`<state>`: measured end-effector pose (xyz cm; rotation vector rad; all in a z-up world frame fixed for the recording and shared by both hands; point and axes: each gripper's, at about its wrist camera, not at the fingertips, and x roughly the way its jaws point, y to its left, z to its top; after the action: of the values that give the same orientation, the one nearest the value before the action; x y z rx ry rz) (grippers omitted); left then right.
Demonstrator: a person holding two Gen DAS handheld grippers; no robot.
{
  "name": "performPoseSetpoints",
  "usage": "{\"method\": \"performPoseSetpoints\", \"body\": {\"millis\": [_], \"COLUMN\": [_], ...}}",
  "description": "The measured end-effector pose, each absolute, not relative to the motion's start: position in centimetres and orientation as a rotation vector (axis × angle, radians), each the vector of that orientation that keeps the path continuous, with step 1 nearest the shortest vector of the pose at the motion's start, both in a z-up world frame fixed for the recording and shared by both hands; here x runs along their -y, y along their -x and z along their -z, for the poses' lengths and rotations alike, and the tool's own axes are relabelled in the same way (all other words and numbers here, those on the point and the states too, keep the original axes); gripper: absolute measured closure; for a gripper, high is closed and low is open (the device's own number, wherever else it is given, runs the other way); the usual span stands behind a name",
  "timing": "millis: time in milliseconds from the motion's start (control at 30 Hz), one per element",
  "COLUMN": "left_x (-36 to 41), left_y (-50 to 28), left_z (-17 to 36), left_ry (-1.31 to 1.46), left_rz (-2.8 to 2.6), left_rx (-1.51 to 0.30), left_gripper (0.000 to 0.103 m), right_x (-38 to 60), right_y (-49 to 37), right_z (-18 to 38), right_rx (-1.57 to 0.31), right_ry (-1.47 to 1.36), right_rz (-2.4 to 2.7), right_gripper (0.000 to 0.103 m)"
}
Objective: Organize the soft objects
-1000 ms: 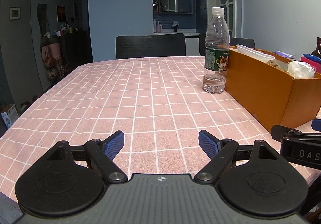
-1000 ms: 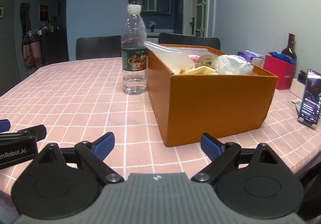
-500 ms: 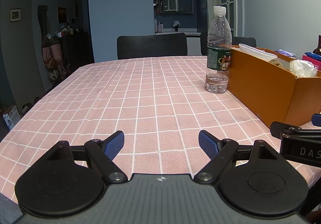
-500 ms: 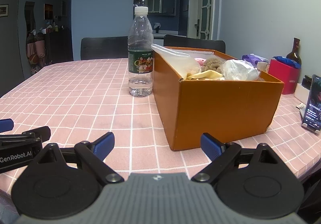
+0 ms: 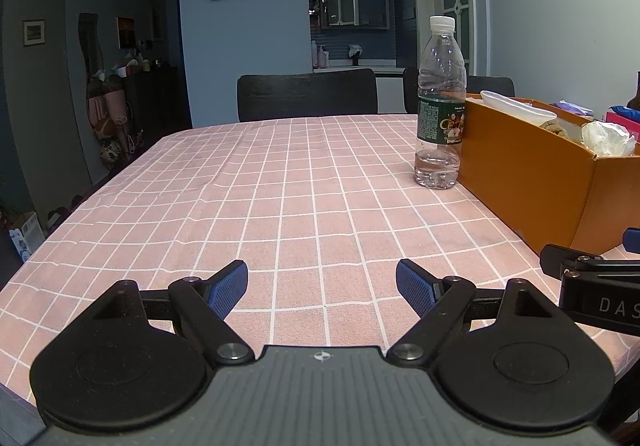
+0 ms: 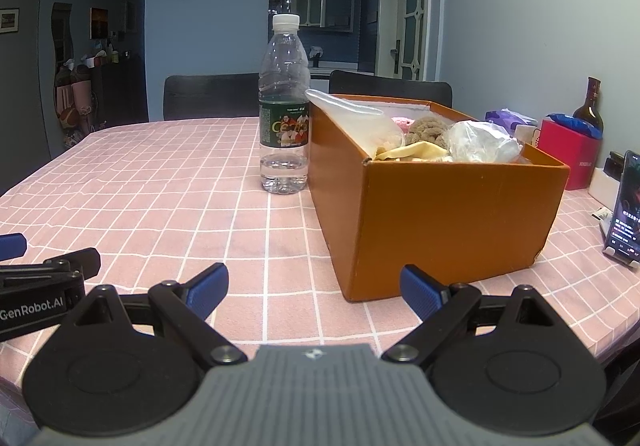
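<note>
Matt orange cardboard box [image 6: 448, 214]; clear glossy plastic bottle [image 6: 285, 106]; pink checked cloth tablecloth [image 5: 280, 186], slightly wrinkled.

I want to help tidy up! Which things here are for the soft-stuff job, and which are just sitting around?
For the job:
orange box
crinkly plastic bag
brown fluffy thing
yellow cloth
left gripper and right gripper, both open and empty

Just sitting around:
water bottle
red box
phone
brown glass bottle
</note>
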<state>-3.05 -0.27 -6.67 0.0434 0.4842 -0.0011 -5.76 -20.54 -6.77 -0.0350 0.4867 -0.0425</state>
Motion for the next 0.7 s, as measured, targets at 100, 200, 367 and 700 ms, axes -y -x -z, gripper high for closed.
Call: {"method": "performPoseSetpoints", "body": {"millis": [100,200,367,700], "left_x": [0.24,0.24,0.15,0.04], "left_y": [3.06,3.06,3.29,3.27], "left_z": [6.65,6.65,6.56,6.56], "left_ry": [-0.043,-0.044,-0.042,-0.040], "left_rz": [0.001,0.000,-0.003,-0.005], "left_rx": [-0.485,-0.484,-0.482,-0.482], "left_gripper": [0.005,0.005,0.005,0.005], "right_x": [20.57,20.55,20.60,20.70], "right_y": [5.74,5.76,5.76,5.76], "right_z": [6.81,6.82,6.85,6.95], "right_rx": [-0.486,-0.487,-0.488,-0.492], "right_ry": [0.034,0.034,0.033,0.029], "right_rz": [0.043,0.042,0.041,0.040], "right_gripper": [0.012,0.012,0.012,0.012]}}
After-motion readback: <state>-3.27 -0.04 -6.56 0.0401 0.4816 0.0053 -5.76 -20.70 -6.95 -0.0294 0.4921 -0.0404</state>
